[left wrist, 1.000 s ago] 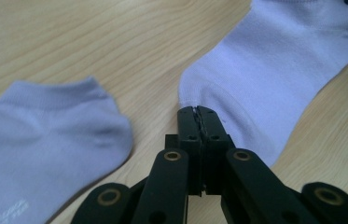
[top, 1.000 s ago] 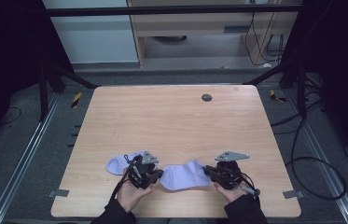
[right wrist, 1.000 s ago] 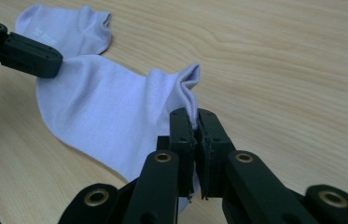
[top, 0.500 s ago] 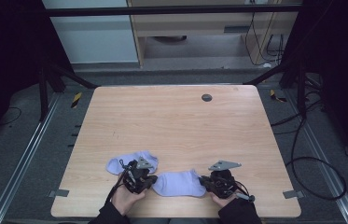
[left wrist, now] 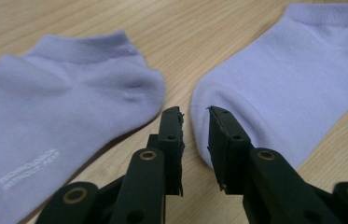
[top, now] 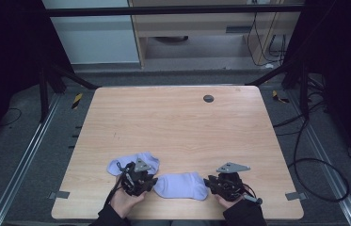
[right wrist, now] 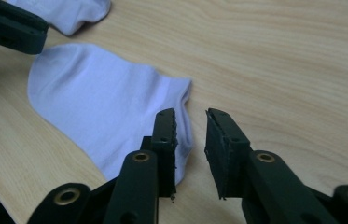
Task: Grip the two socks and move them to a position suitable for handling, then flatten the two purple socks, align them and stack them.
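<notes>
Two pale lilac ankle socks lie flat on the wooden table near its front edge. One sock lies between my two grippers; the other sock lies just beyond my left gripper. In the left gripper view the jaws have just been opening and stand apart with nothing between them, over the bare strip between the printed sock and the plain sock's toe. My right gripper has also just been opening. Its jaws stand empty beside the plain sock's cuff.
A small dark round cap sits in the table's far middle. Grey tape tabs mark the front corners. Cables trail on the floor to the right. Black frame bars and a cabinet stand behind the table.
Both grippers held the middle sock stretched between them, then lowered it toward the front edge. Now both have let go and the sock rests flat.
</notes>
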A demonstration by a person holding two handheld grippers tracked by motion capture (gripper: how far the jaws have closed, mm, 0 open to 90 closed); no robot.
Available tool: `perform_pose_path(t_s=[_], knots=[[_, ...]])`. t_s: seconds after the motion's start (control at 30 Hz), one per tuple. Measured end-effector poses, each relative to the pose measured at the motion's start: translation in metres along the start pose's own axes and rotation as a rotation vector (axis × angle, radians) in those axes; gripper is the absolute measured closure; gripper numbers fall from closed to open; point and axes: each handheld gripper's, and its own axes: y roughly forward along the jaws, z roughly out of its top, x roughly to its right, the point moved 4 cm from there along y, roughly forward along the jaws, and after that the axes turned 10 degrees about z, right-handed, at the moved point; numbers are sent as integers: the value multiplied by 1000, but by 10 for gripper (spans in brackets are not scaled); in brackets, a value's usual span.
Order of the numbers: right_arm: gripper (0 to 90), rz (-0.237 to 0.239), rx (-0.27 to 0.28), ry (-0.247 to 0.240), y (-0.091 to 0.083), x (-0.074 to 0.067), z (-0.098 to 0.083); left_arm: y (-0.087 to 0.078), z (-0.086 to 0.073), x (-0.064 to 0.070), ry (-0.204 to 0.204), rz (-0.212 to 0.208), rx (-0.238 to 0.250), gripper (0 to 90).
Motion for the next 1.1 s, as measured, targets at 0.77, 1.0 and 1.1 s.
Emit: perform_pose_path(t_s=[0.77, 1.0, 1.1], knots=[[438, -22, 149, 7, 9, 3, 60, -24, -5, -87, -162, 161, 98, 433], [417, 1, 138, -2, 32, -9, 80, -25, -12, -111, -199, 195, 94, 406], [416, 11, 131, -6, 44, -14, 87, -26, -15, -119, -216, 203, 96, 406]])
